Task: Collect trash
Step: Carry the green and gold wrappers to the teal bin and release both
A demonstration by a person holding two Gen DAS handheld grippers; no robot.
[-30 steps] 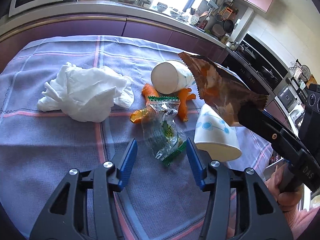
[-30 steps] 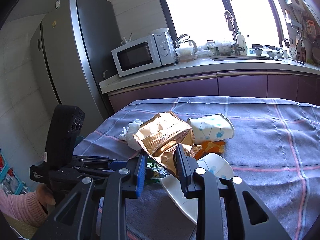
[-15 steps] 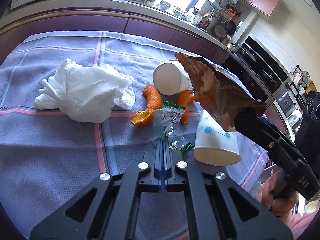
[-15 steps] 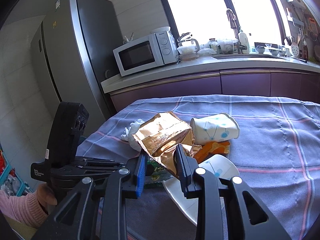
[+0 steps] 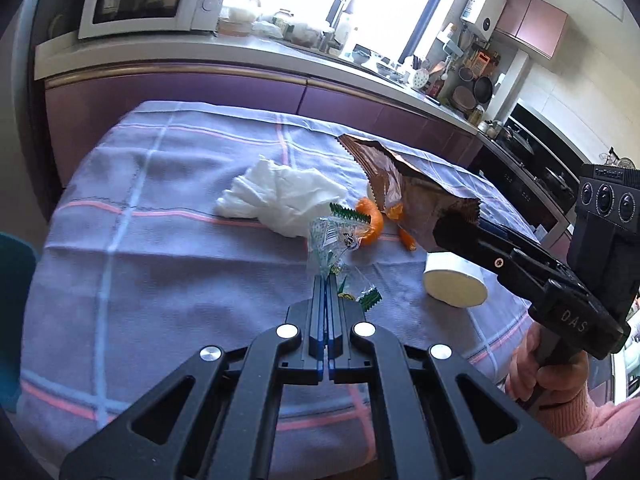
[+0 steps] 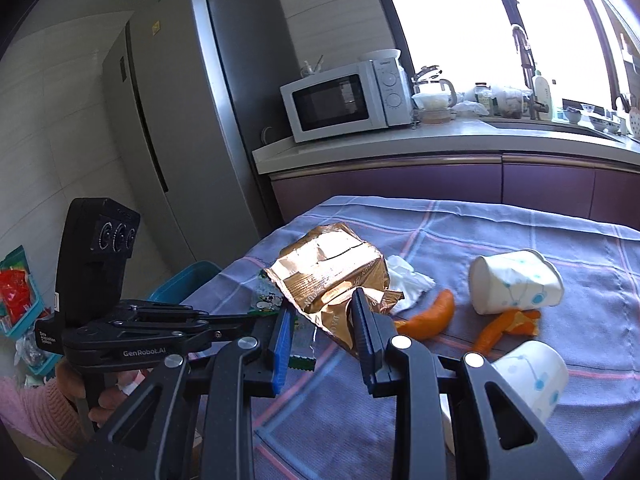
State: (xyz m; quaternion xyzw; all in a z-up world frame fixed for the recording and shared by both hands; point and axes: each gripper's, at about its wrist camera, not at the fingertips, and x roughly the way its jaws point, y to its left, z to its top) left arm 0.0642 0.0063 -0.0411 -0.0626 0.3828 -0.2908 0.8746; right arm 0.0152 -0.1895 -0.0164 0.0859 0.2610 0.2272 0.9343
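My left gripper (image 5: 326, 280) is shut on a clear and green plastic wrapper (image 5: 326, 242) and holds it above the tablecloth. My right gripper (image 6: 322, 308) is shut on a crumpled brown snack bag (image 6: 334, 272), lifted off the table; the bag also shows in the left wrist view (image 5: 404, 192). On the cloth lie a crumpled white tissue (image 5: 280, 196), orange peels (image 6: 430, 318), and two white paper cups with blue dots: one on its side (image 6: 514, 280), one near my right gripper (image 6: 534, 378).
A purple checked tablecloth (image 5: 140, 260) covers the table. A teal bin (image 6: 182, 284) stands on the floor past the table's left edge. A kitchen counter with a microwave (image 6: 344, 100) runs behind, and a fridge (image 6: 192, 128) stands at the left.
My left gripper closed on the plastic wrapper and lifted it up and back from the table. My right gripper kept holding the brown bag and shifted a little.
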